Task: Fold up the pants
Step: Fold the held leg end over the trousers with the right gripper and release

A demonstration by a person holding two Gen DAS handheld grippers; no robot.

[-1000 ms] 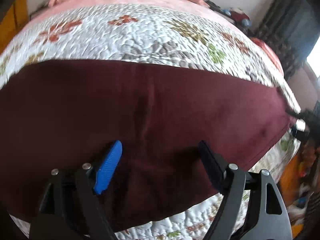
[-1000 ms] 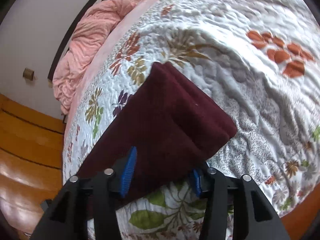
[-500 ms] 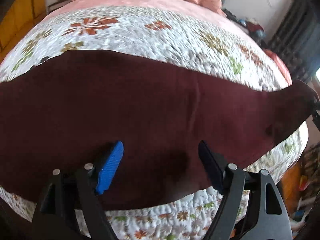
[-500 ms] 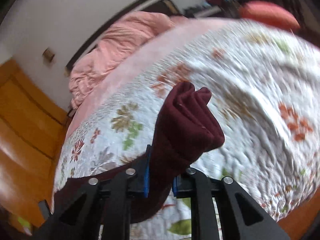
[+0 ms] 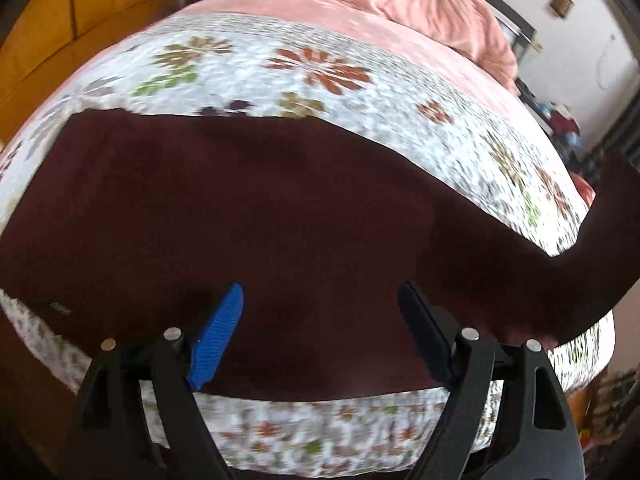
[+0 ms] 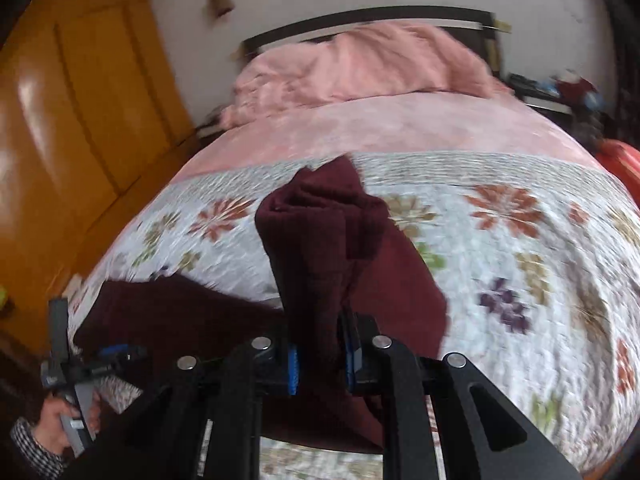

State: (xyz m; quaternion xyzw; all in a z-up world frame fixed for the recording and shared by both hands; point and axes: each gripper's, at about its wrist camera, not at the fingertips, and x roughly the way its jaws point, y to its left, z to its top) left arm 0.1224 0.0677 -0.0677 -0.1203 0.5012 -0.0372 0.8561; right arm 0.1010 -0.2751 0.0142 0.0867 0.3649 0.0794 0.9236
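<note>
Dark maroon pants (image 5: 260, 200) lie spread across the floral quilt (image 5: 320, 80), folded lengthwise. My left gripper (image 5: 320, 288) hovers over their near part with its jaws wide apart and opening slightly; nothing is between the pads. My right gripper (image 6: 320, 346) is shut on one end of the pants (image 6: 316, 240) and holds that bunched end up off the bed. In the left wrist view the lifted end (image 5: 608, 220) rises at the right edge. My left gripper (image 6: 116, 354), held by a hand (image 6: 52, 420) in a checked sleeve, shows at the lower left of the right wrist view.
A crumpled pink blanket (image 6: 360, 68) lies at the head of the bed, in front of a dark headboard (image 6: 360, 16). An orange wooden wardrobe (image 6: 80, 100) stands to the left. Clutter sits on a shelf (image 6: 560, 88) at the right, beside a red cushion (image 6: 620, 160).
My right gripper closed on the pants' end, lifted it off the quilt and rolled towards the headboard. My left gripper slid along the pants, staying open.
</note>
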